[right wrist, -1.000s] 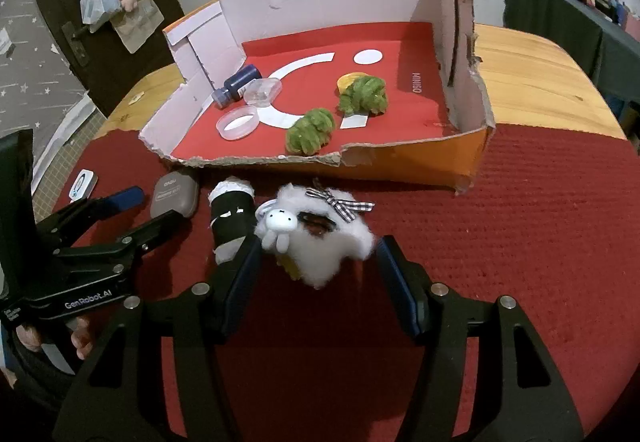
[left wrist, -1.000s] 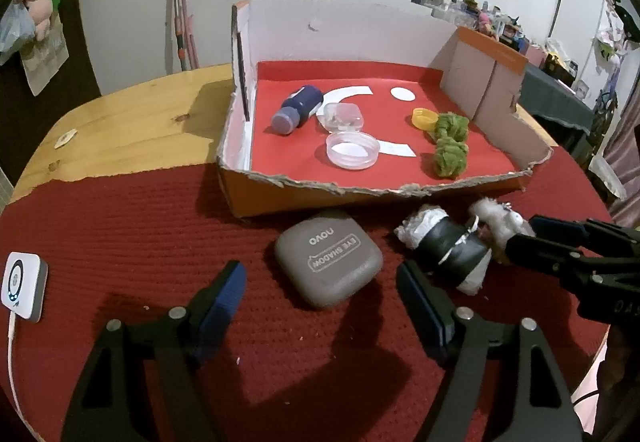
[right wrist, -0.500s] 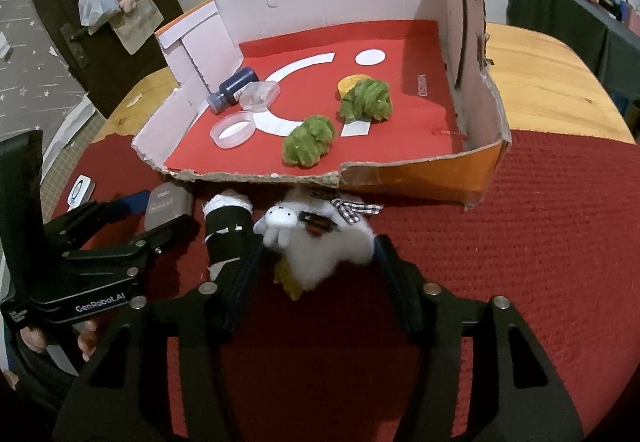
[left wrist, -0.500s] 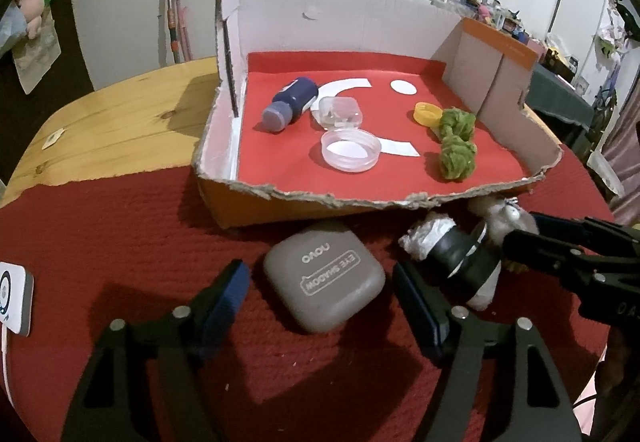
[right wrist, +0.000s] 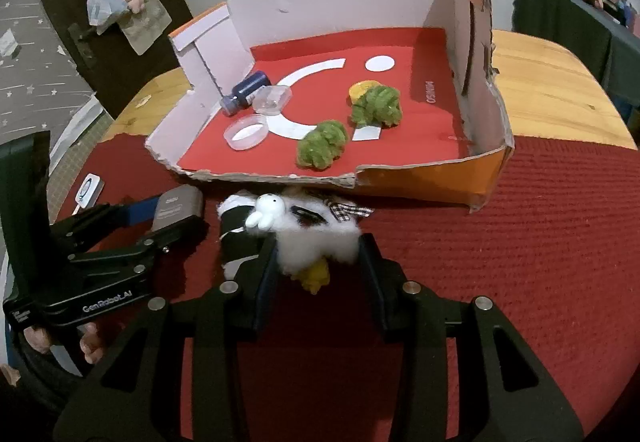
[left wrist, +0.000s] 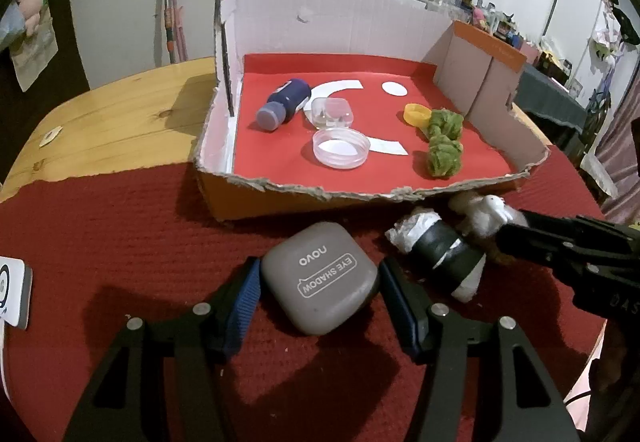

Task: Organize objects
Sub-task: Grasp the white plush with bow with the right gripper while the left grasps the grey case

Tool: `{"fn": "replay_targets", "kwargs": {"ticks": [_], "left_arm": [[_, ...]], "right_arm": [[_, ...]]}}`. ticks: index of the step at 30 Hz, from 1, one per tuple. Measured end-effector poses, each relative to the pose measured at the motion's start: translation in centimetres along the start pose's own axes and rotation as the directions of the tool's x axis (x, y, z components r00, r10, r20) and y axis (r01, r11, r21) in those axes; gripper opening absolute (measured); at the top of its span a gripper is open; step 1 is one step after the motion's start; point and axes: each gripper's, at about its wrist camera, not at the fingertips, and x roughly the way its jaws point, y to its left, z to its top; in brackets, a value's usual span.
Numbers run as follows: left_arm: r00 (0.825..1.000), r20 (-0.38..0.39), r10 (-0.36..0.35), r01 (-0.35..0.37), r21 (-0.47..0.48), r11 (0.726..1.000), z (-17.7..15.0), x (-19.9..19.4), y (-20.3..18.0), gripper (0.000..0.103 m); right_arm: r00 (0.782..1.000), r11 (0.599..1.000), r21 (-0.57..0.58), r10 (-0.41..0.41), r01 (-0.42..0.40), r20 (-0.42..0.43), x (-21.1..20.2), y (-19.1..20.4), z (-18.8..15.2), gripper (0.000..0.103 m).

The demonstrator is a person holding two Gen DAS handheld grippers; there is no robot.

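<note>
Red cloth covered the table (left wrist: 120,242) before a torn cardboard box (left wrist: 256,198). The left gripper (left wrist: 320,282), its fingers just closing, was clamped on the grey eye-shadow case (left wrist: 320,278); the right gripper (right wrist: 318,258), likewise closing, was squeezed on the fluffy white toy (right wrist: 316,238). Both lay just outside the box. The smooth case might be twisted loose, or the black-and-white roll (left wrist: 440,254) knocked on lifting.

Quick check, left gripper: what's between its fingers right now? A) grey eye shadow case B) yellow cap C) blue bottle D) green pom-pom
A: the left gripper has its blue pads on either side of the grey eye shadow case on the red cloth.
</note>
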Motion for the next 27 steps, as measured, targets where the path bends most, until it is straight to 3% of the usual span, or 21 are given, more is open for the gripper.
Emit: {"fn": "replay_targets", "kwargs": {"ticks": [27], "left_arm": [[0.998,0.066,-0.008,0.006,0.033,0.999,-0.7,-3.9,-2.1,0.062]], "right_arm": [[0.998,0.999,-0.048,0.030,-0.027,0.063,-4.1,2.5,-1.5,0.037]]}}
